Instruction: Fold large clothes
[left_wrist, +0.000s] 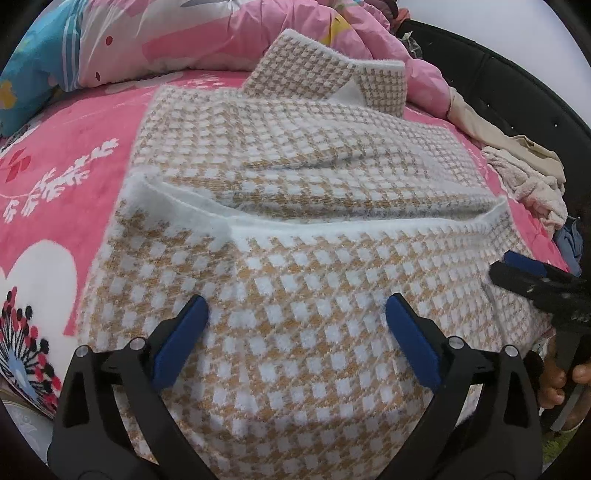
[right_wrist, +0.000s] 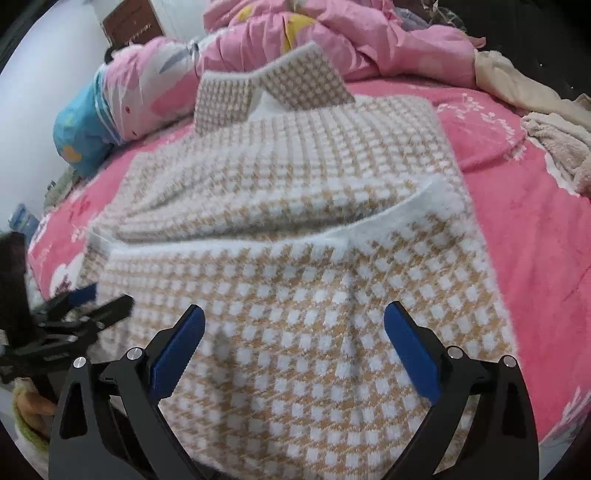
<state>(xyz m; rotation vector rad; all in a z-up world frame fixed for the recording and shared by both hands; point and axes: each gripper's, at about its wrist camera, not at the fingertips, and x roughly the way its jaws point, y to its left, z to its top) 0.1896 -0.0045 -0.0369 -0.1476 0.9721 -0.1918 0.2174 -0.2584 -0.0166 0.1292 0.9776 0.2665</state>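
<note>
your fuzzy tan-and-white houndstooth knit sweater (left_wrist: 295, 236) lies folded on the bed's pink floral blanket (left_wrist: 74, 177), its bottom half turned up over the body and its collar at the far end. your left tool (left_wrist: 297, 321) and right tool (right_wrist: 294, 328) both stand spread wide over it, pinching nothing. a pink quilt (left_wrist: 229, 33) is heaped behind. no writing is readable.

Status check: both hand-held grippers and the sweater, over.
Left hand-held gripper open, empty. Right hand-held gripper open, empty. Checked sweater on bed, bottom hem folded up. Nothing in the way.
</note>
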